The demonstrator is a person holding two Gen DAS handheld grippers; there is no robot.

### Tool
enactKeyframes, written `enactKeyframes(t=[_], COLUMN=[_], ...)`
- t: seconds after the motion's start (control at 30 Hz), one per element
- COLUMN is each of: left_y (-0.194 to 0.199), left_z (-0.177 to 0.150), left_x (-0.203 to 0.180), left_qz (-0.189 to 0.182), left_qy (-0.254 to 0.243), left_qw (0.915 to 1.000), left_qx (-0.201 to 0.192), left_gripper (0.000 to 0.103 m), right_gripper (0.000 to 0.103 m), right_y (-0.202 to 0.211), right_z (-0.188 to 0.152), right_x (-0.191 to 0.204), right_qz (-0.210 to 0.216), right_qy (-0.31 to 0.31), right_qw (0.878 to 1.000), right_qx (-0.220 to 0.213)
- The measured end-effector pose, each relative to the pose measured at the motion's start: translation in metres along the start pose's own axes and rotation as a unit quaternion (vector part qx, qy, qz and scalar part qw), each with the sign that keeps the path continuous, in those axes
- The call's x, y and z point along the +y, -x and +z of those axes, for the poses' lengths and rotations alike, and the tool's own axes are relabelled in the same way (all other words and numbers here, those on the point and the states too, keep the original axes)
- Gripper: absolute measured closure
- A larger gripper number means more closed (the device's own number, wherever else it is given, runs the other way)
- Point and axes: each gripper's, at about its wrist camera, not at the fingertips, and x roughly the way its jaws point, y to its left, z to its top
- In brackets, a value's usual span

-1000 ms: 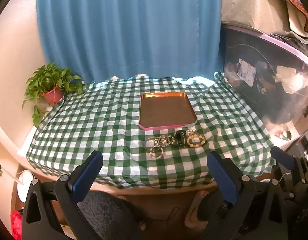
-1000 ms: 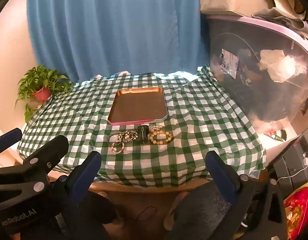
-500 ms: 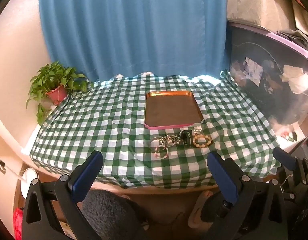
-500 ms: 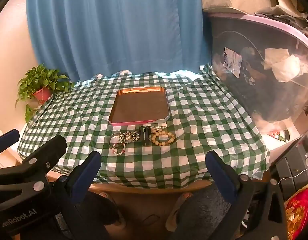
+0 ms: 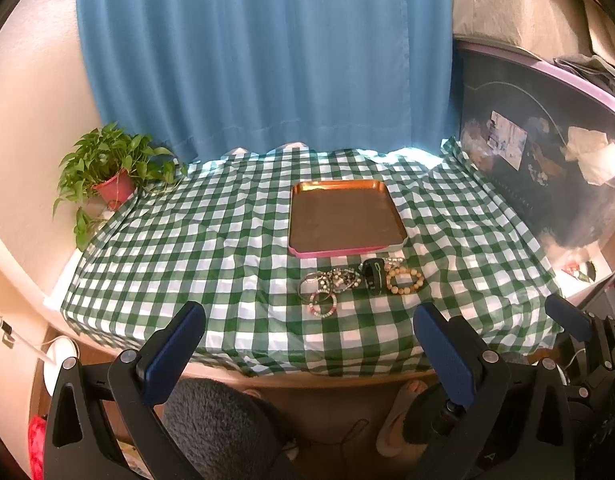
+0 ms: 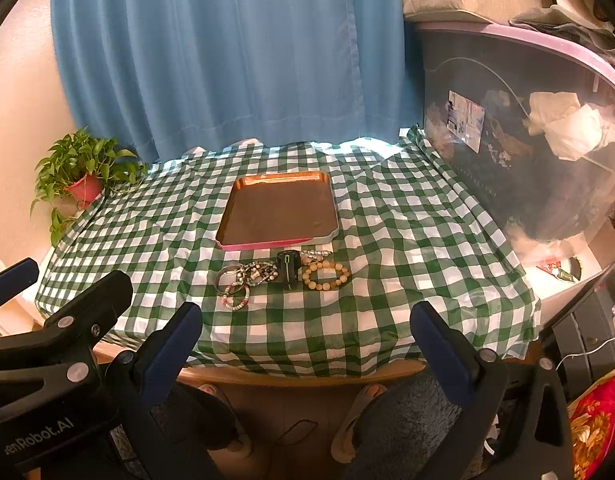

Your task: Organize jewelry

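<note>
A copper tray with a pink rim [image 5: 399, 236] [image 6: 331, 232] lies on the green checked tablecloth, with nothing in it. Just in front of it is a row of jewelry: a tan bead bracelet [image 5: 404, 280] [image 6: 326, 274], a black band [image 5: 374, 276] [image 6: 288, 270], a tangle of metal and bead pieces [image 5: 331, 279] [image 6: 251, 273] and a small pink-and-white bead bracelet [image 5: 322, 305] [image 6: 235, 297]. My left gripper [image 5: 309, 340] and right gripper [image 6: 305, 340] are both open and empty, held before the table's front edge, well short of the jewelry.
A potted plant [image 5: 107, 172] [image 6: 77, 172] stands at the table's far left corner. A blue curtain [image 5: 267, 60] hangs behind. A large clear storage bin [image 6: 527, 140] stands along the right side. The table's front edge [image 6: 299, 376] is just beyond my fingertips.
Both grippers have moved a little closer to the table and slightly up; the tray and jewelry appear larger and nearer. Nothing was taken hold of.
</note>
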Motion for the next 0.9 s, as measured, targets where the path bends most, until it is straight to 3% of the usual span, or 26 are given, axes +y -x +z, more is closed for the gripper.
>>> enactKeyframes(t=[0.9], left_y=[0.0], left_z=[0.0], left_x=[-0.0019], left_qz=[0.001], left_qy=[-0.002], left_qw=[1.0], left_qx=[0.002], left_gripper=[0.0], right_gripper=[0.0], right_y=[-0.0027], right_z=[-0.0036], right_x=[-0.0024], right_qz=[0.002], right_qy=[-0.003], right_qw=[1.0], right_qx=[0.005])
